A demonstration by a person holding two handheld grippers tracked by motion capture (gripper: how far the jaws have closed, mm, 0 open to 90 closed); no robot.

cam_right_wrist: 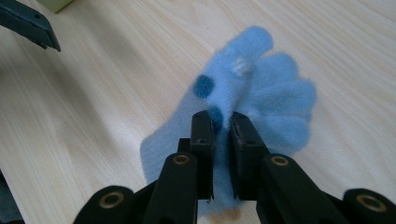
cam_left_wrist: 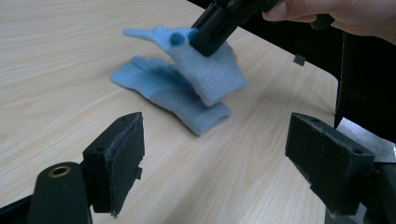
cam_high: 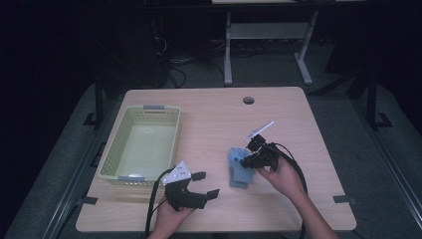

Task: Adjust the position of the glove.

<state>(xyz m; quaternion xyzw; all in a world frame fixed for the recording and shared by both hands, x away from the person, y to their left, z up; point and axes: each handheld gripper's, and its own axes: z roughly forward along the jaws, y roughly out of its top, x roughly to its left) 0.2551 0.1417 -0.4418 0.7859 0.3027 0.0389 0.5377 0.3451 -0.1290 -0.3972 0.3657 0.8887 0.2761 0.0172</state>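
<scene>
- High view: the right gripper point(cam_high: 250, 155) is near the middle of the table point(cam_high: 214, 114), its jaws closed on a light blue glove point(cam_high: 238, 160), pinching the fabric.
- A second blue glove point(cam_high: 241, 180) lies flat under and just near of the held one; the two overlap.
- Left gripper view: the pinched glove point(cam_left_wrist: 205, 65) is raised at the fingers end while its cuff sags onto the lower glove point(cam_left_wrist: 173, 95), which rests flat on the wood.
- Right gripper view: the two black jaws stand close together with a fold of the glove point(cam_right_wrist: 266, 100) between them; dark blue dots mark the fingertips.
- The left gripper point(cam_high: 205, 185) sits at the near left of the table, jaws spread wide with nothing between them, well apart from the gloves.
- A pale green basket point(cam_high: 117, 149) stands at the left, just beyond the left gripper.
- A person's hand point(cam_high: 281, 175) holds the right gripper from the near side.
</scene>
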